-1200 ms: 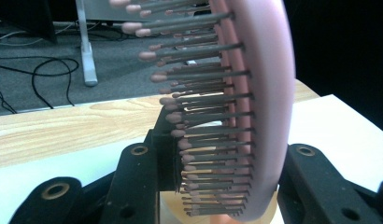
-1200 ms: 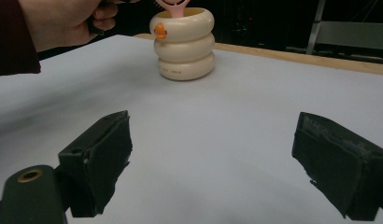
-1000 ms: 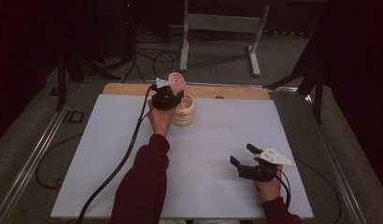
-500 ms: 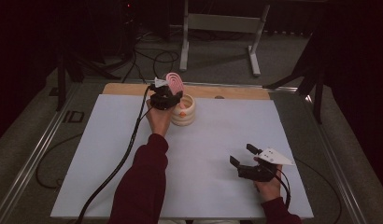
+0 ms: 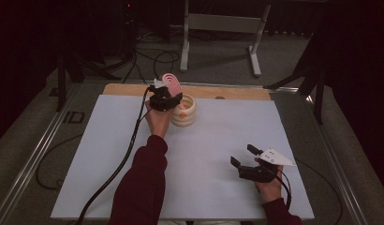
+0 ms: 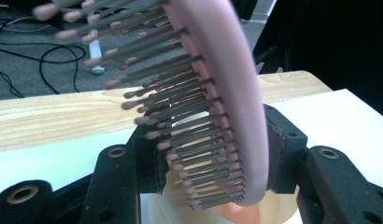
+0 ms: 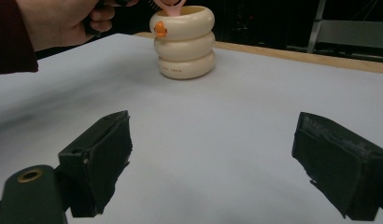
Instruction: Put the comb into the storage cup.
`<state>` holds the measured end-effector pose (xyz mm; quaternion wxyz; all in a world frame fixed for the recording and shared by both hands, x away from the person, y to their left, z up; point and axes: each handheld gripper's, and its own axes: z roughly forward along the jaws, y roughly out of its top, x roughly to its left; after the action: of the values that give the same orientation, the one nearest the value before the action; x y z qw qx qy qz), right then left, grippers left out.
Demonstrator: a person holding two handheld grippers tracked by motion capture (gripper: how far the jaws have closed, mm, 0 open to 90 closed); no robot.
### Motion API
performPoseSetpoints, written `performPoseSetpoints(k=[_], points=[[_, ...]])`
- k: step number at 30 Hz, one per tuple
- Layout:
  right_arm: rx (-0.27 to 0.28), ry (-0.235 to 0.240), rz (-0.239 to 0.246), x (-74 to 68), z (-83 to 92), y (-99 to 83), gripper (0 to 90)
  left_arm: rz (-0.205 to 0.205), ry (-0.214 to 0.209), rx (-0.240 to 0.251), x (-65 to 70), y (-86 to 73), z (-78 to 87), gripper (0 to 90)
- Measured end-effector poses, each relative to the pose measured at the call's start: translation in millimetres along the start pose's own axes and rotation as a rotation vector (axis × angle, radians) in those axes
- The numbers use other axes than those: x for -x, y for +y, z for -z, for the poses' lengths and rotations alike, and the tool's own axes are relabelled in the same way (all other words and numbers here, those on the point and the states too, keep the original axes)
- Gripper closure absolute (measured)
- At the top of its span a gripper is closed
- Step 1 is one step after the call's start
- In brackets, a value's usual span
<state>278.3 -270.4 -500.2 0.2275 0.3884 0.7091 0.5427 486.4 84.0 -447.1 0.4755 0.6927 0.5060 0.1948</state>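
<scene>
Pink hairbrush (image 6: 227, 93) between left gripper (image 6: 217, 163) jaws, seemingly loose.

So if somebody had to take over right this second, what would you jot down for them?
Left gripper: jaws just been opening, pink hairbrush between them, its handle end down in the cream holder.
Right gripper: open, nothing in it, low over the white mat, apart from the holder.
Done: brush stands in the holder.
Left: let go fully, draw the left gripper away, check the brush stays put.

Dim room; near bristles blurred, dark surroundings
</scene>
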Motion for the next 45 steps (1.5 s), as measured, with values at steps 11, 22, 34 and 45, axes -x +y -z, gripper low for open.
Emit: performPoseSetpoints(k=[11,22,34,45], points=[[-0.002,0.002,-0.002,-0.4,0.0,0.0,11.6,0.001,0.026,-0.013,-0.2,-3.2,0.1,40.7],[-0.003,0.001,0.002,-0.2,-0.2,-0.2,11.6,-0.005,0.054,-0.008,0.9,-3.5,1.3,29.7],[-0.004,0.003,0.001,-0.2,-0.4,-0.3,11.6,-0.01,0.096,-0.007,1.0,-3.4,2.2,14.6],[-0.004,0.004,0.001,-0.2,-0.5,-0.4,11.6,0.002,0.103,0.012,1.8,-3.2,4.9,3.7]])
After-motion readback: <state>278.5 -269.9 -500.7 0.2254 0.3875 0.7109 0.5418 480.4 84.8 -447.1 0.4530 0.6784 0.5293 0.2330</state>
